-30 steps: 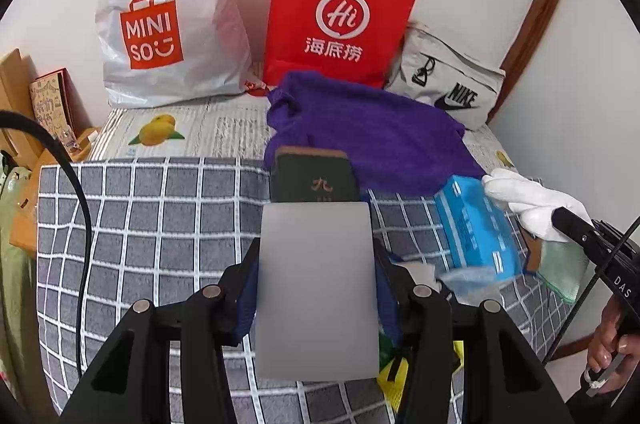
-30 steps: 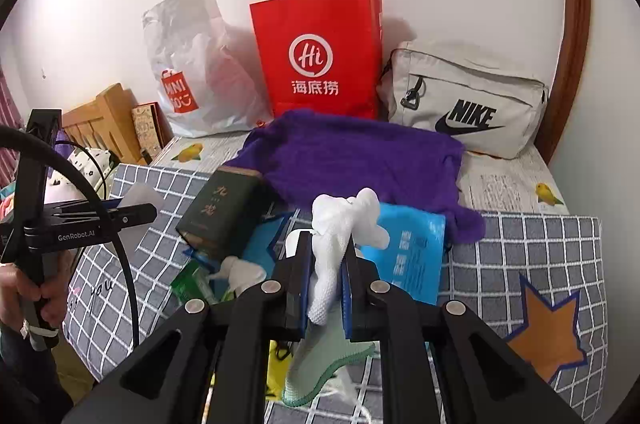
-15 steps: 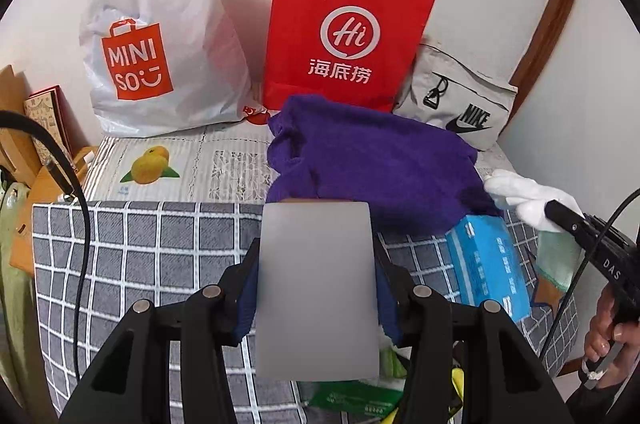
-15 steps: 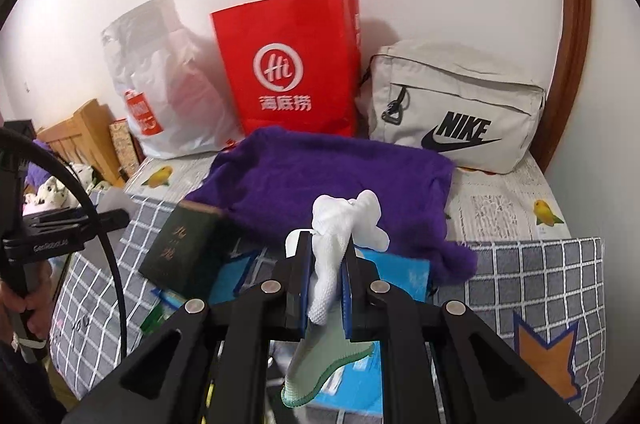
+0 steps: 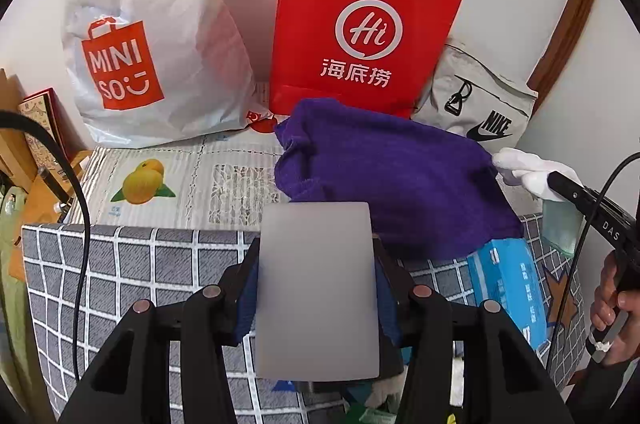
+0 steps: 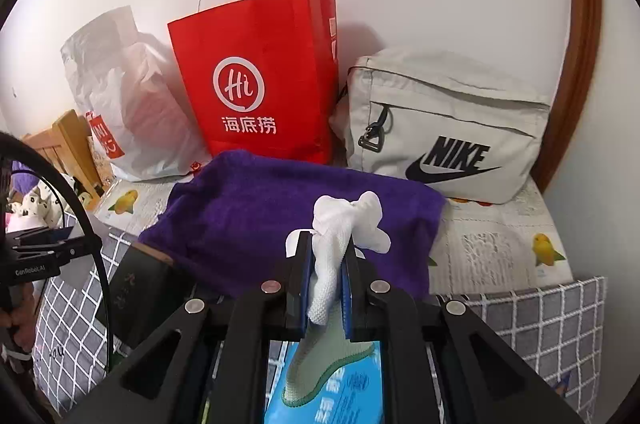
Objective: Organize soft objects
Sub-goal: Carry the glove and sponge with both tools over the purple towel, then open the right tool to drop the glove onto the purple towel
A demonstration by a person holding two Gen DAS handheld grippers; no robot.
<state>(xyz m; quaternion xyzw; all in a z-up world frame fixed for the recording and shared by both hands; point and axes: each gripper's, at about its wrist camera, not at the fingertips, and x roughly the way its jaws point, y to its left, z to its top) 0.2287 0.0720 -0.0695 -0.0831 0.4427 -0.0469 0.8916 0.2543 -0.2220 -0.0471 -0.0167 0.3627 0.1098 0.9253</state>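
My right gripper (image 6: pixel 326 244) is shut on a white and pale-green glove (image 6: pixel 336 236) and holds it above the bed, in front of a purple towel (image 6: pixel 256 220). The glove also shows at the right of the left wrist view (image 5: pixel 528 172). My left gripper (image 5: pixel 316 244) is shut on a flat grey card (image 5: pixel 316 288) that fills the gap between its fingers. The purple towel (image 5: pixel 392 176) lies just beyond it. Behind the towel stand a red paper bag (image 6: pixel 256 80), a white Miniso bag (image 5: pixel 148 36) and a beige Nike bag (image 6: pixel 444 136).
The bed has a grey checked blanket (image 5: pixel 128 272) and a fruit-print sheet (image 5: pixel 180 180). A blue packet (image 5: pixel 508 288) lies right of the left gripper. A dark green box (image 6: pixel 136 296) lies at the left below the towel. Wooden furniture (image 6: pixel 68 140) stands at the far left.
Both grippers have moved forward and up toward the bags, each holding the same thing. The dark green box has dropped out of the left wrist view.
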